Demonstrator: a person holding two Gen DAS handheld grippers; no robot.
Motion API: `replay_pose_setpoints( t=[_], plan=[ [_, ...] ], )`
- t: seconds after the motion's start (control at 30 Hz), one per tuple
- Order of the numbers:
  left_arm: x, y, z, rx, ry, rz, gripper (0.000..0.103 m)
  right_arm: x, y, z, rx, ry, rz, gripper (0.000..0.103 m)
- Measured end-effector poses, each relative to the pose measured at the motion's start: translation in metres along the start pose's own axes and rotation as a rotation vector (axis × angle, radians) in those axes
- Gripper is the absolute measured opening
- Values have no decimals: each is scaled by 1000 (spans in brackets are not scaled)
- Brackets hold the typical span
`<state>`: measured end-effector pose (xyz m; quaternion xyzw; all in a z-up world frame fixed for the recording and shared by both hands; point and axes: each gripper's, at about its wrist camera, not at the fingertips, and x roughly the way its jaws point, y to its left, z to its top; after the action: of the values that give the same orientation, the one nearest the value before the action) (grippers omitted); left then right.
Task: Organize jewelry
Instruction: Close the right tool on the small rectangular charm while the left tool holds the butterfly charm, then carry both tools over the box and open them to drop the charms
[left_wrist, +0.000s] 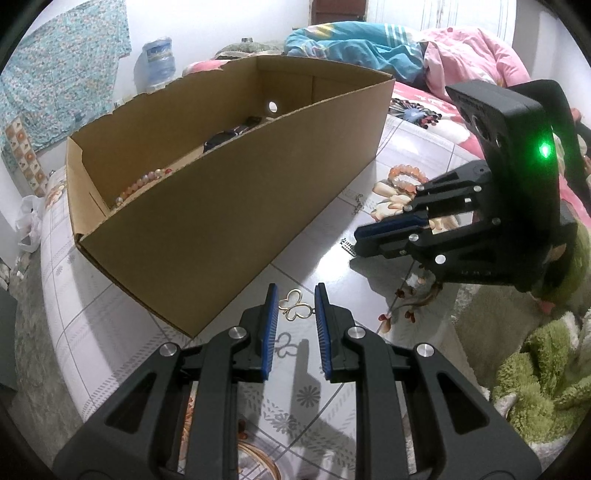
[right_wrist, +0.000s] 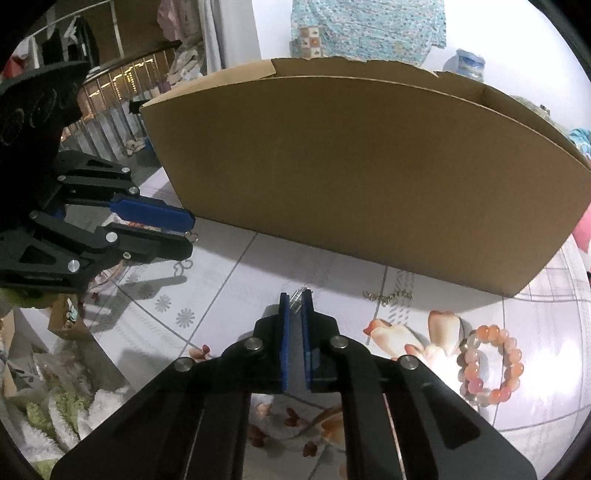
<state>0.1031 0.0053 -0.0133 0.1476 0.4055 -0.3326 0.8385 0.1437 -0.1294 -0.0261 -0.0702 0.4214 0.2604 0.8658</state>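
Right gripper (right_wrist: 296, 302) is pinching what is probably a small silver chain (right_wrist: 297, 297) by its tips near the cardboard box (right_wrist: 351, 177); shallow hold is risking a slip during lifting.

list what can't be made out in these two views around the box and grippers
- Cardboard box contents: right wrist view, near wall hides them; left wrist view shows only a beaded bracelet and dark items.
- Small silver piece in right gripper: too small to identify.
- Butterfly piece at left gripper: contact unclear.
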Motion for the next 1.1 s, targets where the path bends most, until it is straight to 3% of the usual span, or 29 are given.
replay_pose_setpoints(
  t=[0.37, 0.47, 0.87, 1.1],
  plan=[
    [4, 4, 0, -10, 9, -4, 18, 10, 1, 4, -35, 20, -21, 20],
    [5, 4, 0, -13, 9, -3, 18, 10, 6, 3, -6, 26, -34, 6],
    [1, 3, -1, -15, -5, 3, 18, 2, 7, -8, 76, 6, -51, 5],
    [-19, -6, 1, -4, -41, 6, 18, -28, 5, -12, 96, -52, -54, 5]
  ],
)
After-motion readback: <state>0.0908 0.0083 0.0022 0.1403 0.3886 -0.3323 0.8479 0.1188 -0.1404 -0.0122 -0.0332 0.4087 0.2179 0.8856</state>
